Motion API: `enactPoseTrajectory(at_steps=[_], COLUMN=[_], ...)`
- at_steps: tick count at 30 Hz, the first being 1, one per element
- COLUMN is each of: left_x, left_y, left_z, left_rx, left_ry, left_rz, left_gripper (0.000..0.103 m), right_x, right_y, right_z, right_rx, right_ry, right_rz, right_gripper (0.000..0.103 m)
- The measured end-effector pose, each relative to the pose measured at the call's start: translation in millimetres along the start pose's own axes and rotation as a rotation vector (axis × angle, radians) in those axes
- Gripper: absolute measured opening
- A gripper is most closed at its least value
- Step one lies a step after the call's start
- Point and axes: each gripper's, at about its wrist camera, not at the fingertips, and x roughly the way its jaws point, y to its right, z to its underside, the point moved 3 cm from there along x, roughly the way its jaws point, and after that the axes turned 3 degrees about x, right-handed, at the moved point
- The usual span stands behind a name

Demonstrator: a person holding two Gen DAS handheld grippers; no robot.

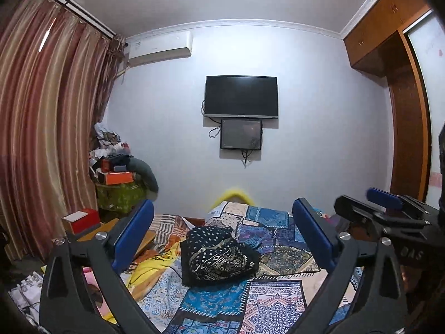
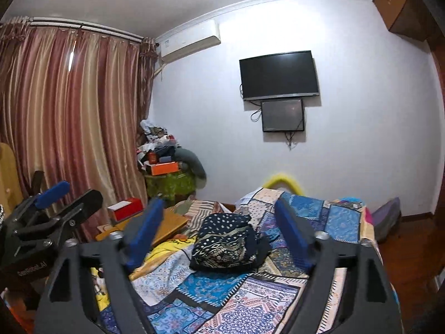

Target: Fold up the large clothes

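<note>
Garment (image 1: 219, 256) beyond both gaping tongs (image 1: 222, 239)

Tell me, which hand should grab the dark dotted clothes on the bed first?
Probably the left gripper: the dark garment sits centered between its open fingers. The right gripper, also open, has it nearly centered too, so the edge is small.

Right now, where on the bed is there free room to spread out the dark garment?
Free quilt lies in front of the dark patterned garment and to its right, toward the bed's edge. The left side is crowded: yellow cloth, striped fabric.
</note>
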Motion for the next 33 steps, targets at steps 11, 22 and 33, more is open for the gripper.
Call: enactPoseTrajectory(at_steps=[11, 22, 33], left_x=[-0.7, 4.5, 7.2], left_y=[-2.5, -1.1, 2.5], left_z=[11.6, 19.2, 21.7], left_rx=[-0.036, -0.037, -0.038], left_ry=[-0.034, -0.061, -0.077], left_rz=[-0.004, -0.012, -0.013], left_gripper=[0.102, 0.102, 0.102], right_x=[-2.2, -7.9, -13.7], right_y=[-3.5, -2.2, 2.4], right_z=[-3.2, 9.2, 7.3], right_rx=[-0.04, -0.035, -0.013], right_ry=[0.008, -0.005, -0.018], right_rz=[0.037, 0.045, 0.047], right_gripper=[0.1, 0.1, 0.1])
